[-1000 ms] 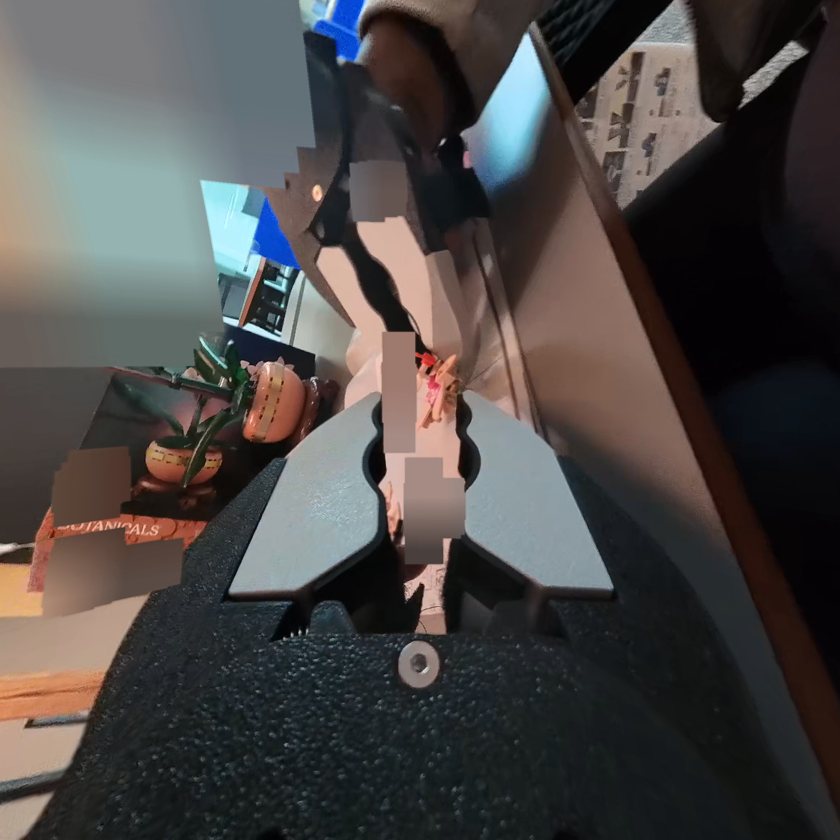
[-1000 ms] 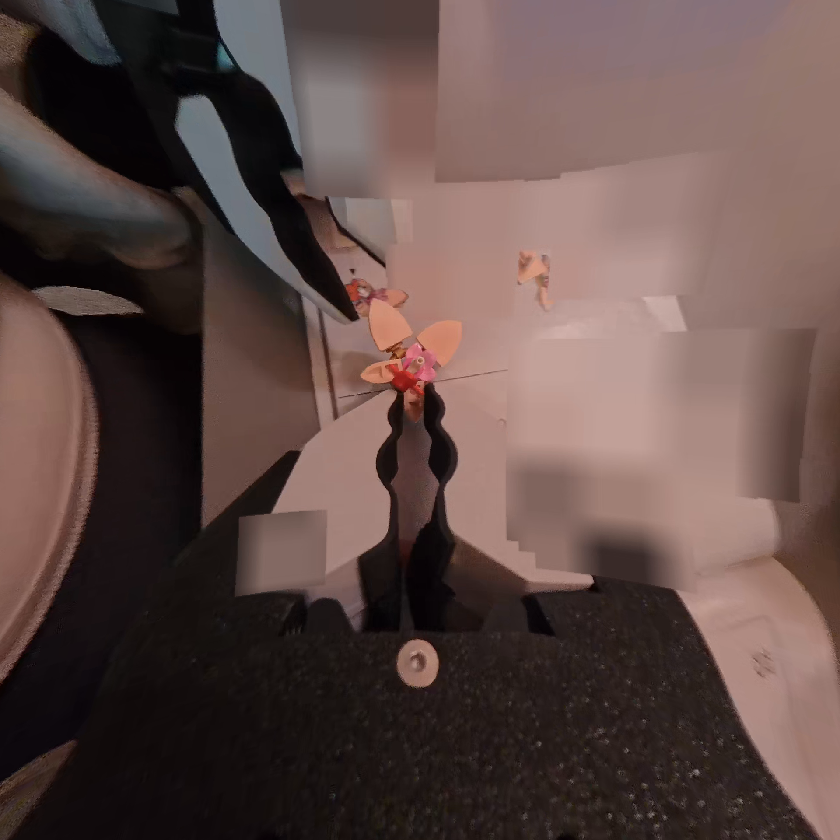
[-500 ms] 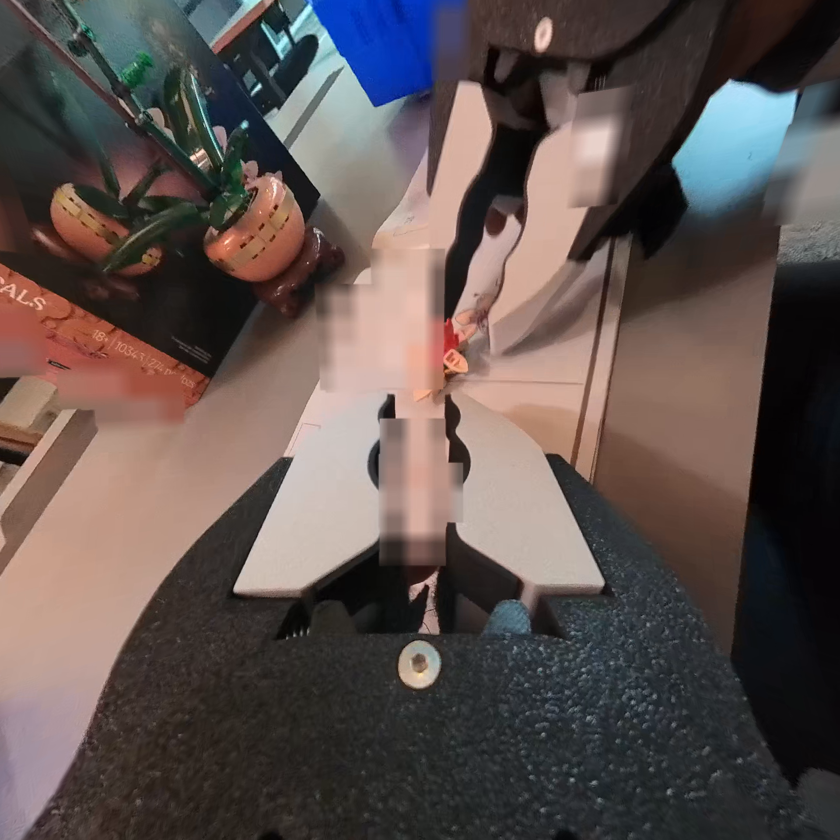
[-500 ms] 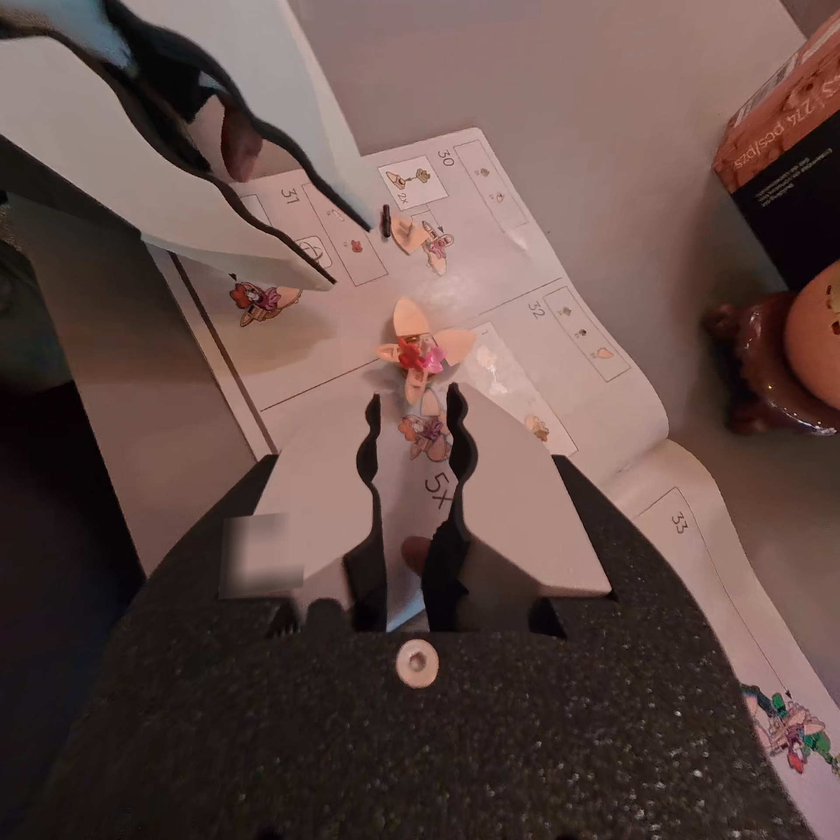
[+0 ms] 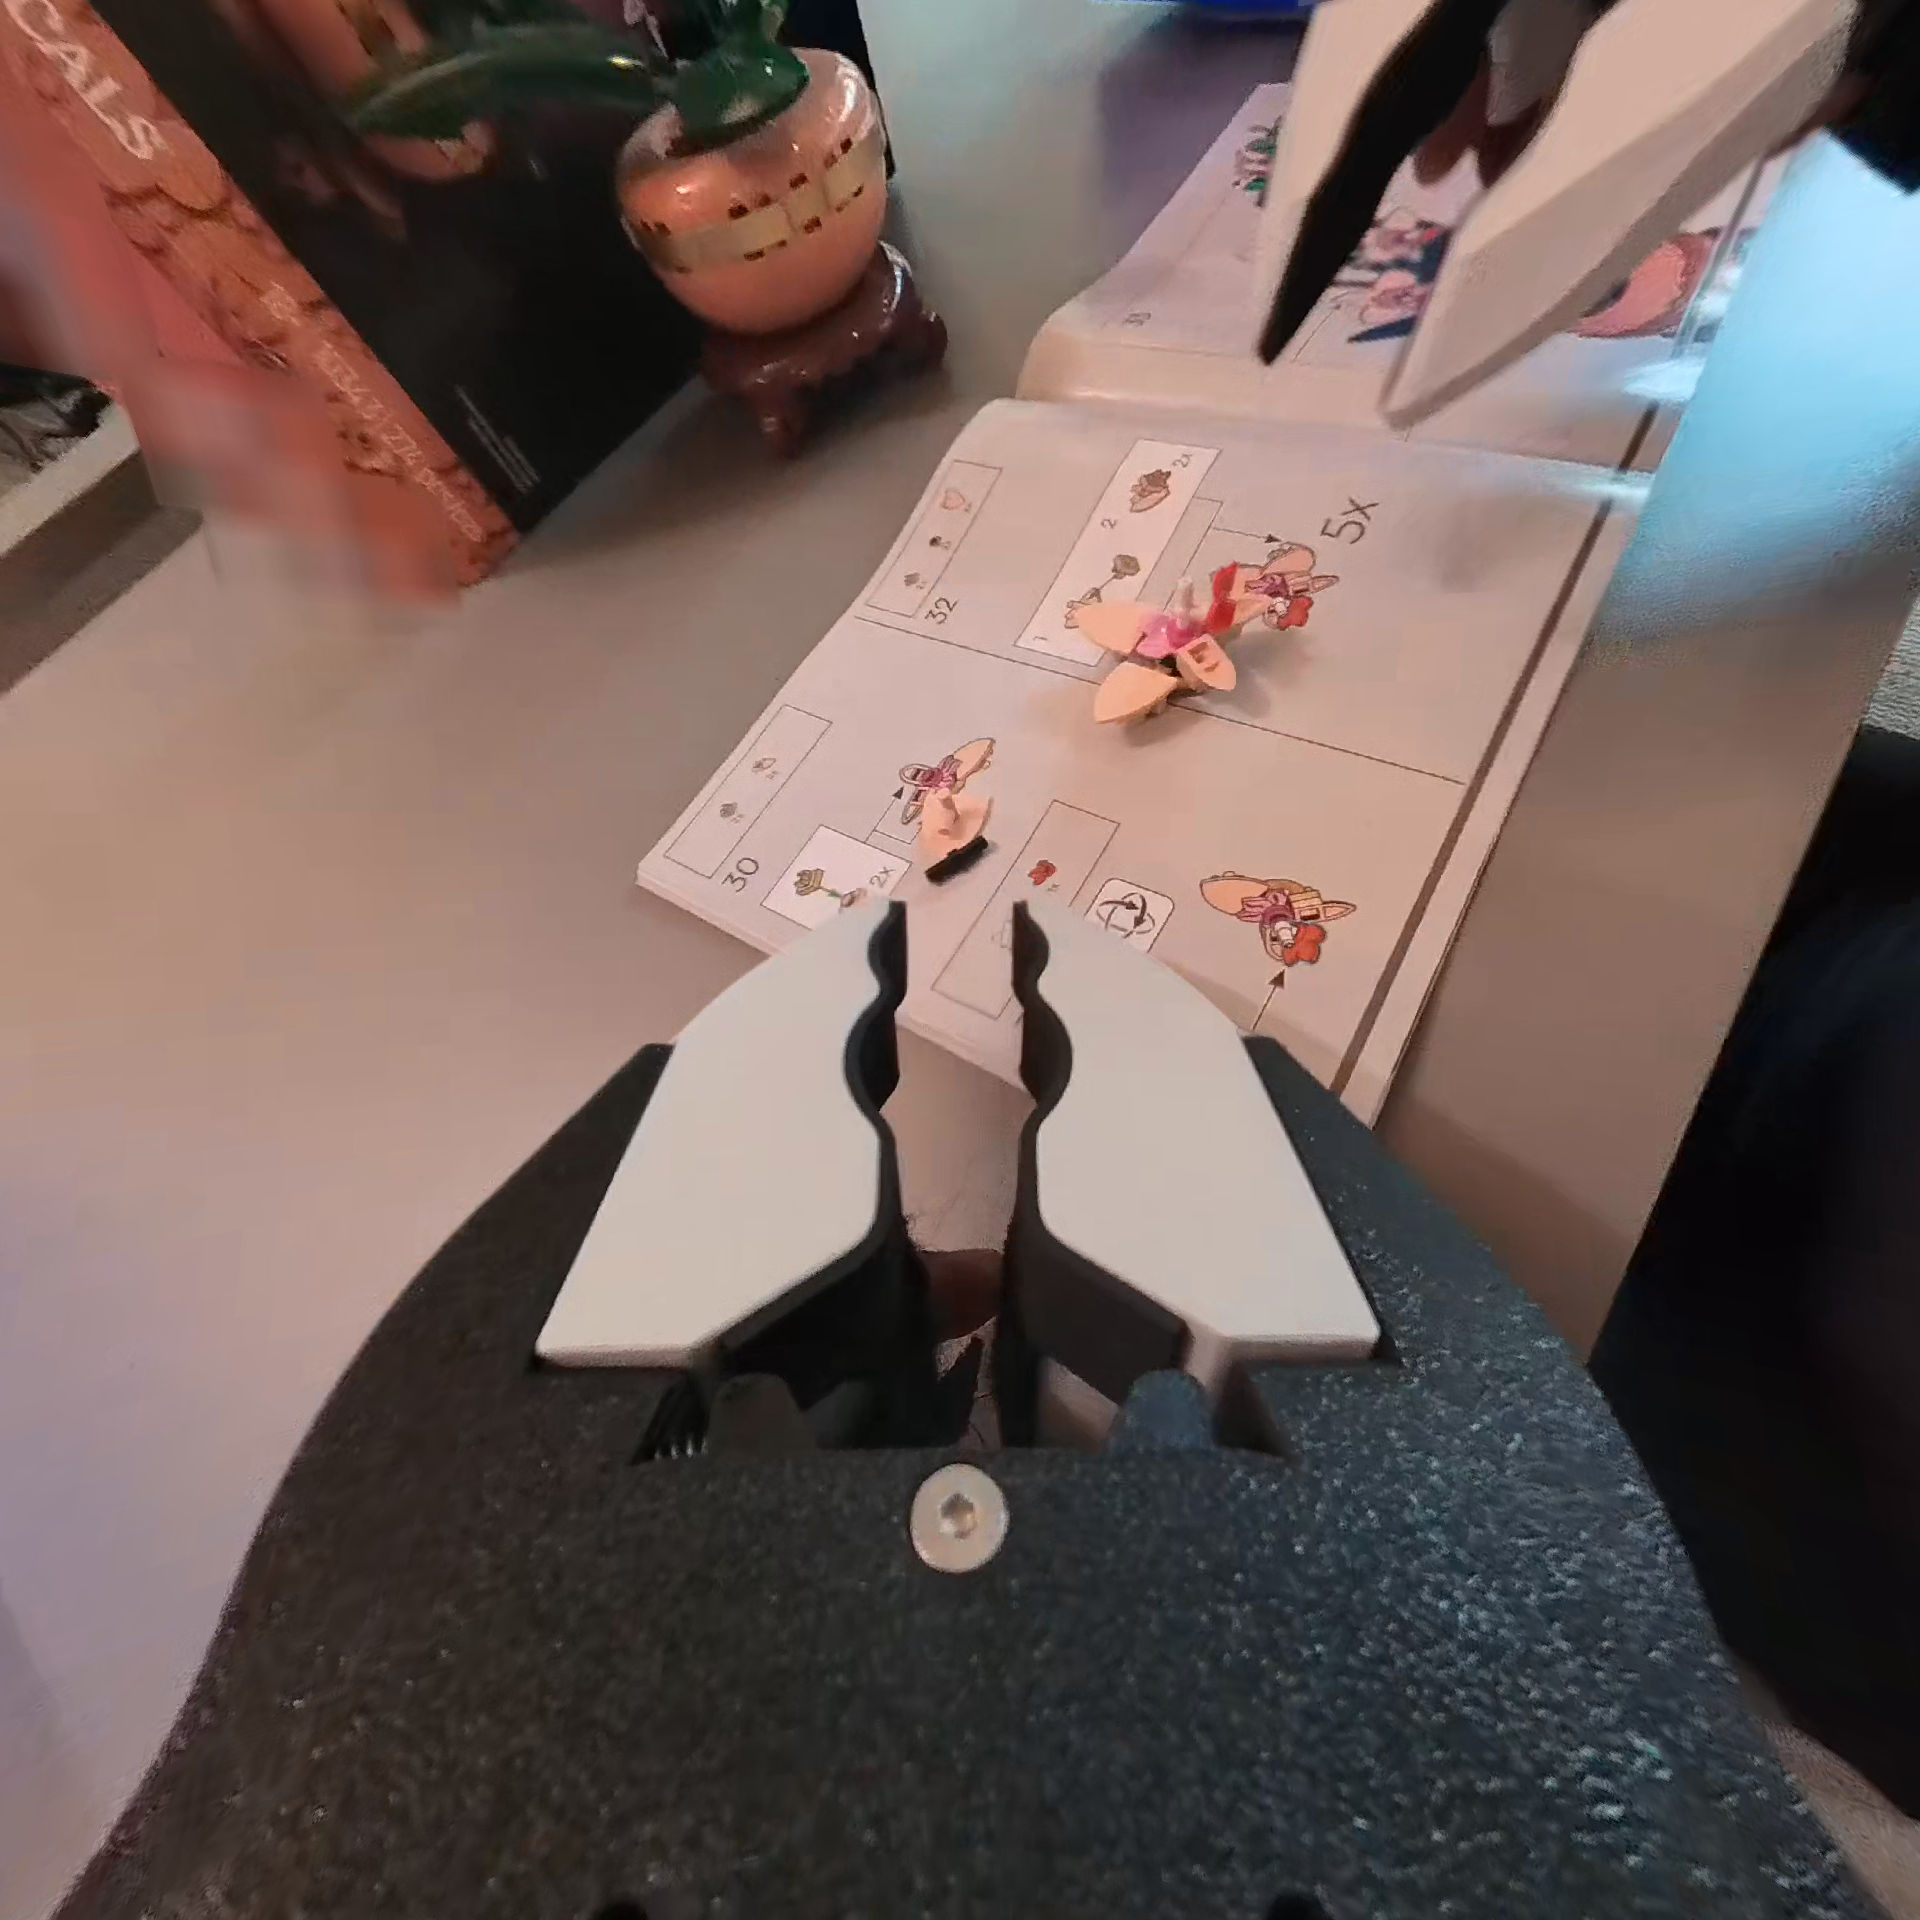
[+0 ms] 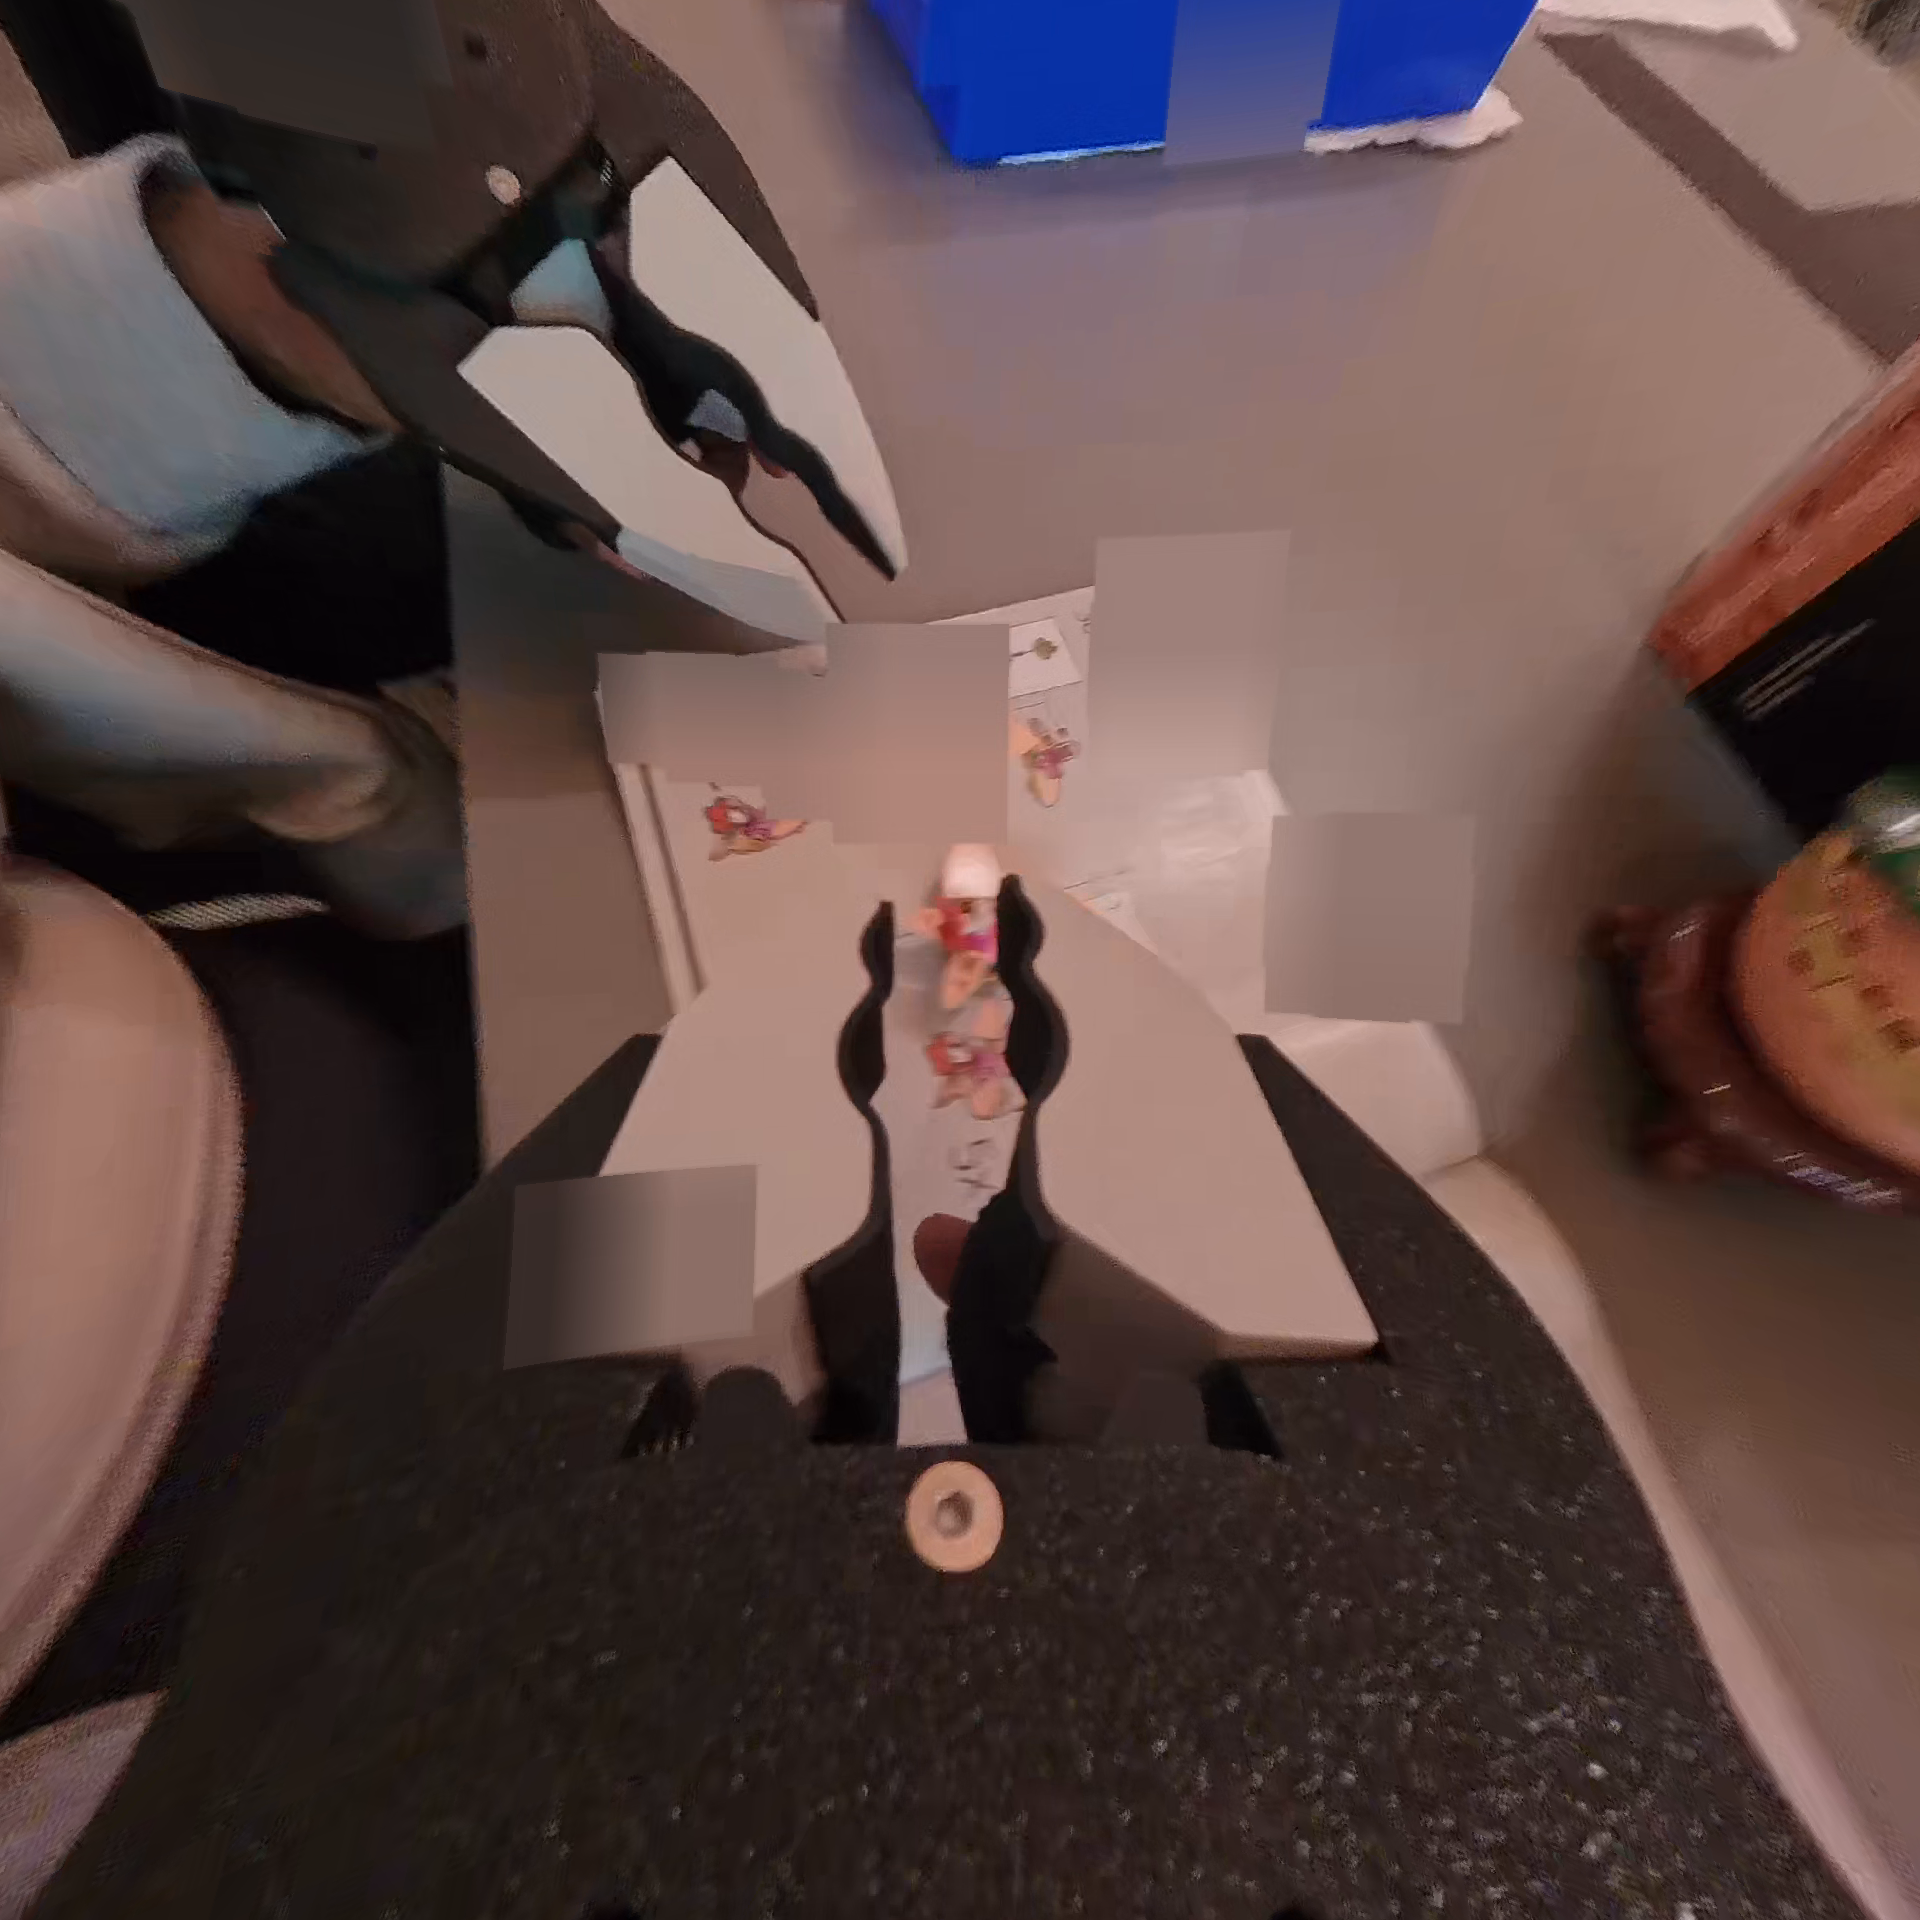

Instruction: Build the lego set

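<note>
Though tiny, tan-petalled pink-centred flower (image 5: 1164, 655)

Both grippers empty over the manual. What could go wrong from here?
1. The small tan-and-pink lego flower rests loose on the open instruction booklet; a nudge from the right gripper may knock petals off.
2. The tiny black peg just ahead of the left gripper looks easy to flick away.

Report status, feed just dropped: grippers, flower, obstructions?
Left gripper open, empty. Right gripper open, above lego flower lying free on instruction booklet. Small black piece beside; nothing blocking.
</note>
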The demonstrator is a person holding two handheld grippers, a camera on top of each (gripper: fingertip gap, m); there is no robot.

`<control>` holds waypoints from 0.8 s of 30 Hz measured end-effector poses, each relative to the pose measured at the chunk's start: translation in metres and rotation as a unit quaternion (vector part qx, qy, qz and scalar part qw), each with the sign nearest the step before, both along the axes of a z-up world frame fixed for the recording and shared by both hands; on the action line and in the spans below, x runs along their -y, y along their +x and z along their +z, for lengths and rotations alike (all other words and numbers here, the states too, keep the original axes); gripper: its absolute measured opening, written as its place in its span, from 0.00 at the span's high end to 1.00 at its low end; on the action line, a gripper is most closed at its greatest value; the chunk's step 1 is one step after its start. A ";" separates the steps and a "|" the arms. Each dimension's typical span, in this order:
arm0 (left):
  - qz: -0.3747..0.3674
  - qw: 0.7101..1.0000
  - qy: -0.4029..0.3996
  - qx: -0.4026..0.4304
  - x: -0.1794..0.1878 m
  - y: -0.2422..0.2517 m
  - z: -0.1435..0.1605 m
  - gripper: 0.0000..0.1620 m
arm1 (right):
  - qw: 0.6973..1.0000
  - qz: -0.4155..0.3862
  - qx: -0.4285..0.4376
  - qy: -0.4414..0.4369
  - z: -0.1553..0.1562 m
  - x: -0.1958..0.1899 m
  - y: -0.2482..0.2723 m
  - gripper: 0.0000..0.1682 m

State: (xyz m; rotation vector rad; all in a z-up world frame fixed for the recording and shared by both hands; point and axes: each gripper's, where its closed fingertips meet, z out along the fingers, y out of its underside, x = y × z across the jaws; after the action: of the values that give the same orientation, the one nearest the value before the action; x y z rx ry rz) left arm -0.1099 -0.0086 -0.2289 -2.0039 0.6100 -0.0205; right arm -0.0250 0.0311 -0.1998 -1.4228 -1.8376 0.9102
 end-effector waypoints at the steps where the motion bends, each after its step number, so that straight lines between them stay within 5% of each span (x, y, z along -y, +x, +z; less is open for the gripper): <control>1: -0.008 1.000 0.004 -0.003 -0.002 0.003 0.000 0.91 | 1.000 0.009 -0.004 0.026 0.004 -0.007 -0.002 0.97; 5: -0.035 0.999 0.006 -0.017 -0.011 0.012 -0.003 1.00 | 0.994 0.102 -0.018 0.017 0.018 -0.003 -0.023 0.99; 10: -0.026 0.999 0.011 -0.033 -0.020 0.005 -0.005 1.00 | 0.974 0.198 0.106 0.040 -0.030 -0.001 -0.059 0.89; 19: -0.024 0.999 0.019 -0.029 -0.019 0.001 -0.002 0.96 | 0.959 0.241 0.147 0.031 -0.062 0.001 -0.084 0.98; 24: -0.033 0.999 0.032 -0.029 -0.017 0.004 0.000 0.94 | 0.965 0.247 0.087 0.021 -0.036 0.001 -0.078 0.98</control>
State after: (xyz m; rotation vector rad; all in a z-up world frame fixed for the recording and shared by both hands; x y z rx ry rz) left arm -0.1060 0.0087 -0.2286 -1.9270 0.7052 0.0167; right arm -0.1032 0.0300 -0.2362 -1.0585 -2.3920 0.9954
